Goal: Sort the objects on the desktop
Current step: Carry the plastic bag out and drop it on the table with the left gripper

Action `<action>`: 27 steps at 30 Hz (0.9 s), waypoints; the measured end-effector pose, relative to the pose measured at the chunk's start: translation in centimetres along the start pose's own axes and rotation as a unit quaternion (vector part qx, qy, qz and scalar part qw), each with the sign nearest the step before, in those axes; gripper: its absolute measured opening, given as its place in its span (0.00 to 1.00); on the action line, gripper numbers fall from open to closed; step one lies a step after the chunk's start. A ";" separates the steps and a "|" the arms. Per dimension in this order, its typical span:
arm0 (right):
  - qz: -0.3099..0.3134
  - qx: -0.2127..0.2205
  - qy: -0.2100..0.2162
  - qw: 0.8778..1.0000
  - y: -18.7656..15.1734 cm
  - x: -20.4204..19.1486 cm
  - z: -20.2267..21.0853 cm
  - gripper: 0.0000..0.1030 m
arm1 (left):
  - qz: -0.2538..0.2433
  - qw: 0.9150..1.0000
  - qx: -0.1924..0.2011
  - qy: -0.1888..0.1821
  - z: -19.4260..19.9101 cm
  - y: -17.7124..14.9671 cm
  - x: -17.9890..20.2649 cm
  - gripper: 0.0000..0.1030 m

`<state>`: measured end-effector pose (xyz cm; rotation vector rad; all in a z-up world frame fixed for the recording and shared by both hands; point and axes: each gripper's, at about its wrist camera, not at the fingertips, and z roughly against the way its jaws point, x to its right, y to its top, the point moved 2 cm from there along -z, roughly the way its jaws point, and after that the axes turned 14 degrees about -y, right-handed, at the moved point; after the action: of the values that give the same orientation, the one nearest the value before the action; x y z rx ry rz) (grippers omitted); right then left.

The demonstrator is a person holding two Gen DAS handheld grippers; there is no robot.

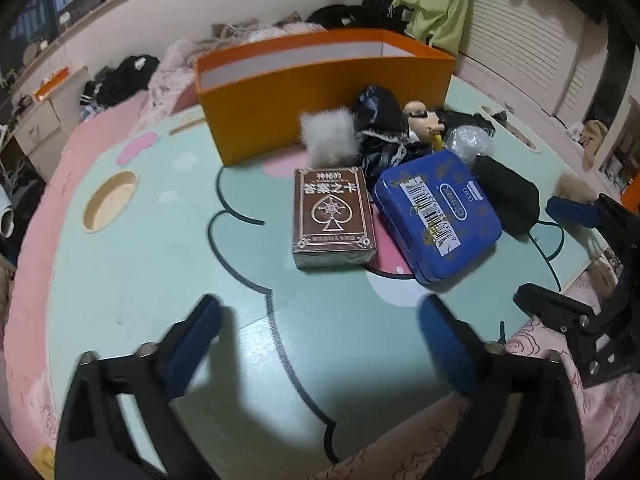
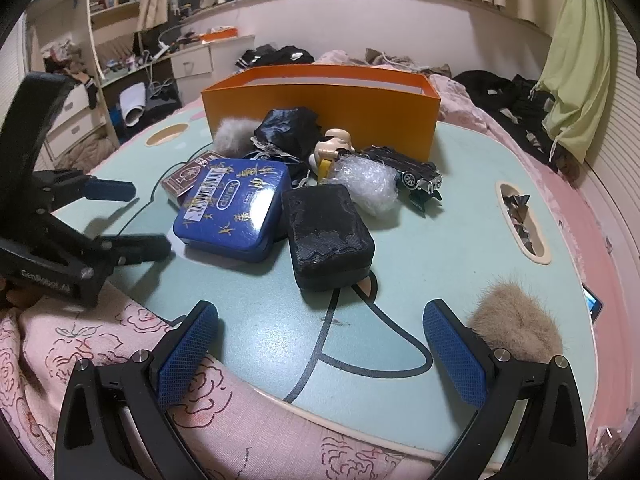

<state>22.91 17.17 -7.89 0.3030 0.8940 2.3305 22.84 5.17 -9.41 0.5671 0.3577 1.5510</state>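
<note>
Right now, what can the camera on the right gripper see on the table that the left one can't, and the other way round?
Only the right wrist view shows the toy car clearly and the whole tan fur ball. Only the left wrist view shows the full face of the brown card box. Both show the orange box, the blue tin, the black case and both open, empty grippers: left gripper, right gripper.
</note>
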 end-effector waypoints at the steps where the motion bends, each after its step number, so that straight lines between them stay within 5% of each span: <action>1: 0.001 -0.001 -0.002 1.000 0.0 0.0 0.0 1.00 | -0.002 1.000 0.000 -0.002 0.0 0.1 -0.1 1.00; 20: -0.005 -0.003 0.000 1.000 0.2 0.4 0.0 0.99 | -0.006 1.000 0.007 -0.006 -0.2 0.3 0.0 1.00; 27: -0.026 0.062 0.016 0.998 7.1 2.4 3.0 0.99 | -0.006 1.000 0.008 -0.006 0.0 0.2 0.0 1.00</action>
<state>18.91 16.10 -0.94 0.2910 1.0530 2.2427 22.70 5.16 -9.27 0.5852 0.3649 1.5336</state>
